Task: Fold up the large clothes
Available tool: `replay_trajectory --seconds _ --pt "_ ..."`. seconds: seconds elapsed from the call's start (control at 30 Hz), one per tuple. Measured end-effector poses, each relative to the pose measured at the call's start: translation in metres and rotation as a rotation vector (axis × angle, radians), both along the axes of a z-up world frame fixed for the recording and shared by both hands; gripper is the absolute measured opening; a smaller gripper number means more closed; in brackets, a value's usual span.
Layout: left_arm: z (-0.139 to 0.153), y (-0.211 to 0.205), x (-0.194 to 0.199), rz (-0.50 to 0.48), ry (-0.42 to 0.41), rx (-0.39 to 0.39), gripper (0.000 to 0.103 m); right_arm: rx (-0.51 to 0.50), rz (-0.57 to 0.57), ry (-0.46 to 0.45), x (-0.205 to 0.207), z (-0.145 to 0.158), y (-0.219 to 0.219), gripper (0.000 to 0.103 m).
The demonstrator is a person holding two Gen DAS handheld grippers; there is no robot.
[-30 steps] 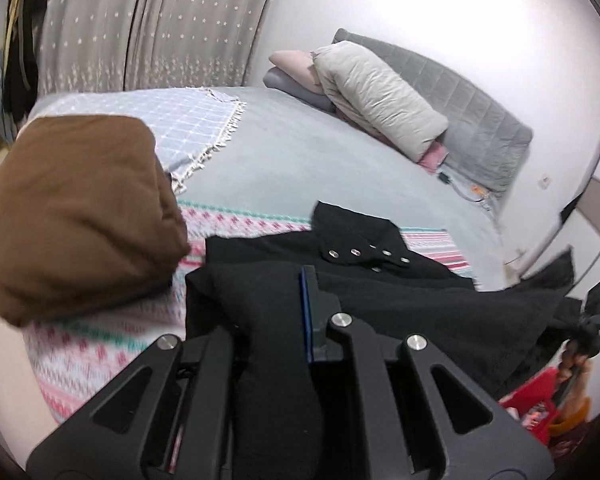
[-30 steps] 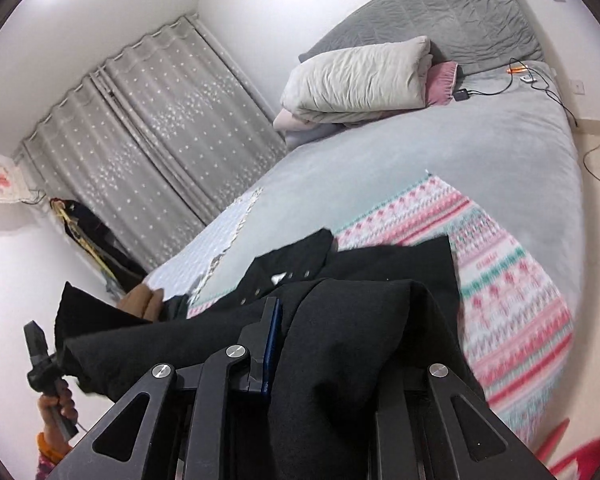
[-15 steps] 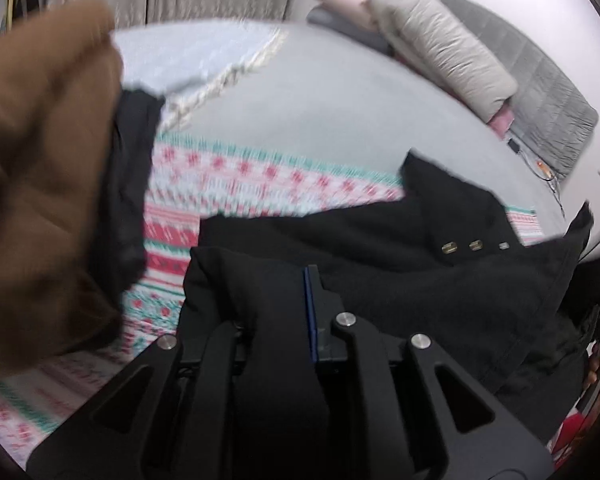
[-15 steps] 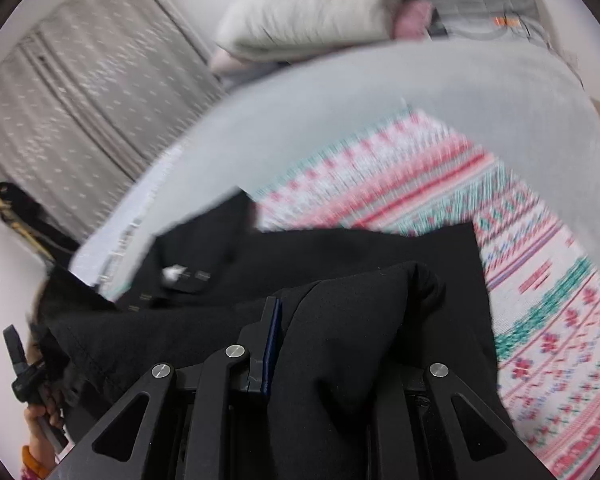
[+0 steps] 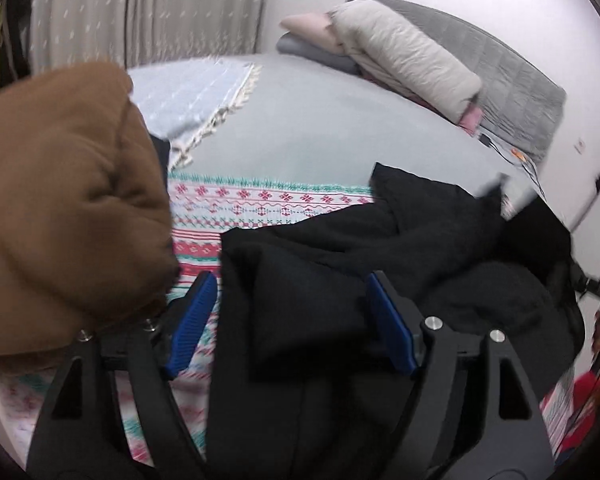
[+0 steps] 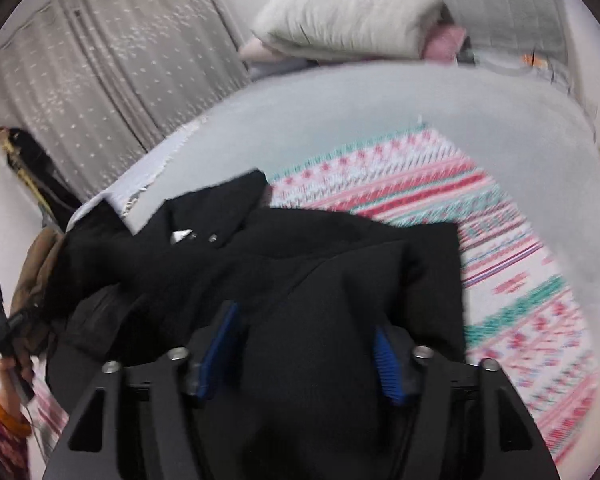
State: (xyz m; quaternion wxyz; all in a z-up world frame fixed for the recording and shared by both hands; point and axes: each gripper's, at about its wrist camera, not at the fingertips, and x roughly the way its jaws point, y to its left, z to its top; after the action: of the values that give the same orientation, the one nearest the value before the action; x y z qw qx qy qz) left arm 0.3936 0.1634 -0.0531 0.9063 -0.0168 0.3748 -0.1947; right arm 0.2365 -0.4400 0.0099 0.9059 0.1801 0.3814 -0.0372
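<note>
Two claws are seen with jaws just opened wide, black cloth lying loose between the blue pads of each: the left claw (image 5: pixel 288 320) and the right claw (image 6: pixel 306 354) both released over the black garment (image 6: pixel 300 264), which is spread across the patterned blanket (image 6: pixel 520 280) on the bed (image 5: pixel 320 120), its long axis running between them. A brown bundle (image 5: pixel 60 208) is crowded against the left claw's side, where it may obstruct the next fold.
</note>
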Motion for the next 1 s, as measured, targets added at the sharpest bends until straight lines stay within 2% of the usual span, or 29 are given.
replay_trajectory --seconds 0.1,0.27,0.33,0.47,0.57,0.67,0.73,0.83,0.9,0.93,1.0 --pt "0.005 0.009 -0.019 -0.039 0.012 0.041 0.079 0.009 0.023 -0.031 -0.029 0.012 -0.003 0.071" --pt "-0.002 0.008 -0.034 -0.172 0.054 0.055 0.079 -0.003 0.072 0.027 -0.053 0.002 -0.003 0.071" --pt "-0.009 -0.009 -0.029 -0.241 0.090 0.097 0.079 -0.007 0.096 0.045 -0.047 -0.003 0.001 0.071" --pt "-0.031 -0.055 0.002 -0.292 0.190 0.162 0.079 0.004 0.160 0.107 0.001 -0.008 0.023 0.071" --pt "-0.040 -0.083 0.033 -0.256 0.214 0.169 0.079 0.008 0.169 0.169 0.044 -0.017 0.038 0.071" --pt "-0.046 -0.084 0.064 -0.139 0.211 0.170 0.079 0.000 0.137 0.210 0.082 -0.029 0.042 0.071" --pt "-0.048 -0.077 0.075 -0.035 0.189 0.222 0.079 -0.083 0.052 0.240 0.095 -0.036 0.035 0.071" --pt "-0.047 -0.058 0.074 0.039 0.144 0.306 0.079 -0.186 -0.050 0.223 0.087 -0.032 0.013 0.071" --pt "-0.047 -0.043 0.066 0.046 0.143 0.346 0.079 -0.308 -0.157 0.250 0.074 -0.027 -0.005 0.071" --pt "-0.045 -0.042 0.064 0.045 0.147 0.343 0.079 -0.353 -0.195 0.271 0.065 -0.026 -0.016 0.071" --pt "-0.040 -0.024 0.053 0.046 0.164 0.304 0.079 -0.333 -0.226 0.286 0.047 -0.024 -0.034 0.071"
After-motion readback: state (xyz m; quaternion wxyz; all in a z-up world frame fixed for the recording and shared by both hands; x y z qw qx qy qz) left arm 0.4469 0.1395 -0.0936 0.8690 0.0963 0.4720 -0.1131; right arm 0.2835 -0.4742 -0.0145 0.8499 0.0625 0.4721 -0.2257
